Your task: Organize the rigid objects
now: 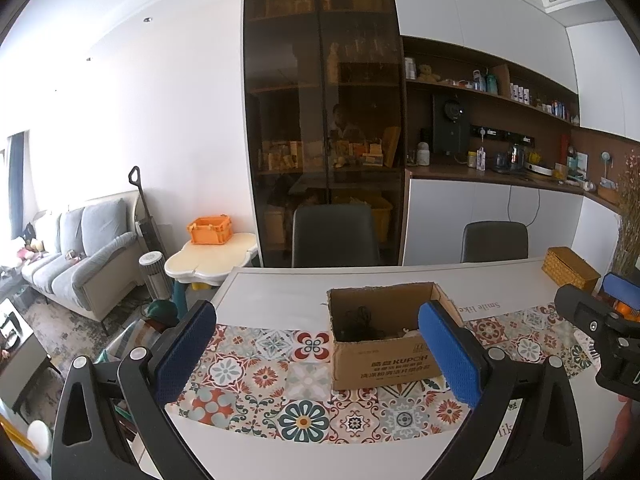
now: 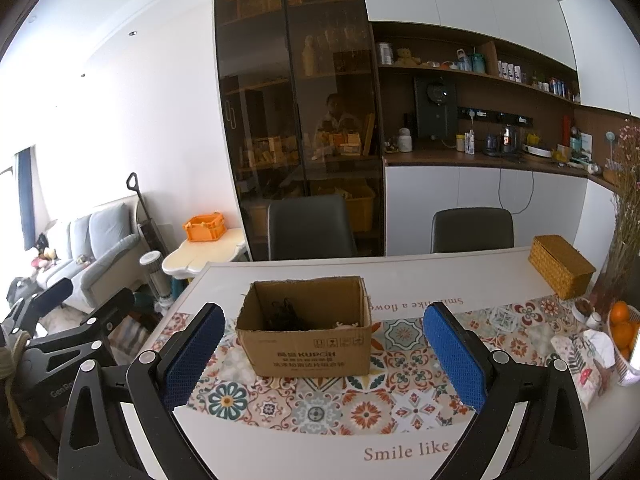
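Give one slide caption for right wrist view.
Open right gripper faces an open cardboard box on the patterned runner.

- The cardboard box [image 2: 308, 328] stands open-topped mid-desk [image 2: 320, 452], with bare patterned cloth in front and on both sides.
- A wicker box [image 2: 560, 266], oranges [image 2: 622, 320] and a tissue pack [image 2: 580, 364] crowd the right end.
- Two chairs [image 2: 310, 226] line the far edge.

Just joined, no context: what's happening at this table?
A person holds two handheld grippers over the table. Left gripper and right gripper are both open and empty, aimed at an open cardboard box on the patterned runner. Dark cables and a small pale item lie inside. Nothing is being grasped.
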The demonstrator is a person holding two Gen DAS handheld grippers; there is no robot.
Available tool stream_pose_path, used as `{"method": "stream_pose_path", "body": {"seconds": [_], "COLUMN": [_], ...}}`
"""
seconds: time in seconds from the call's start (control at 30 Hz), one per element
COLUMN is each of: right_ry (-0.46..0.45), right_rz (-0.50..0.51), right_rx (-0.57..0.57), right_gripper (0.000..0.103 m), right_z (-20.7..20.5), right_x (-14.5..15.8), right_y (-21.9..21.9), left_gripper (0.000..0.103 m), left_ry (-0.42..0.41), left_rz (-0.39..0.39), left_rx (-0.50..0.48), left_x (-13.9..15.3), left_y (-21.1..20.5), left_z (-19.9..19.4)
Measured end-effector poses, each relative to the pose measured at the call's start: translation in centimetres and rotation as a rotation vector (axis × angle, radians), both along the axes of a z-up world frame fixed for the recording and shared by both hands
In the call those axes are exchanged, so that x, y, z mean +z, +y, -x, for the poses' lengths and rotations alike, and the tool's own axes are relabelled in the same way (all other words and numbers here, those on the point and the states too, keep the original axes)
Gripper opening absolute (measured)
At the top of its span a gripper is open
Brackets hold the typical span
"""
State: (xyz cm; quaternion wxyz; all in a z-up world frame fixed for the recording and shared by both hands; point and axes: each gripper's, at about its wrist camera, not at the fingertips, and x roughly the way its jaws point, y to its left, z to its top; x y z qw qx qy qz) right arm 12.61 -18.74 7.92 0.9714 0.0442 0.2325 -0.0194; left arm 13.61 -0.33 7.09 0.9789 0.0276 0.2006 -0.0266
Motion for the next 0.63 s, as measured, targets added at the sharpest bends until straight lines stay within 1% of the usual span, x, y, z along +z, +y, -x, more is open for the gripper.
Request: {"method": "stream_pose_path", "body": {"seconds": [0.63], "right_ry": [-0.002], "right_rz": [0.002], "right_rx": [0.007], "right_gripper": [0.1], "right_z": [-0.28], "right_x": [0.17], "right_y": [0.83], "left_gripper": [0.103], "left_ry": [0.009], "left_rz": [0.008], "left_rx": [0.004], "left_x": [-0.08], "left_y": [0.2], "left_z": [-0.04]}}
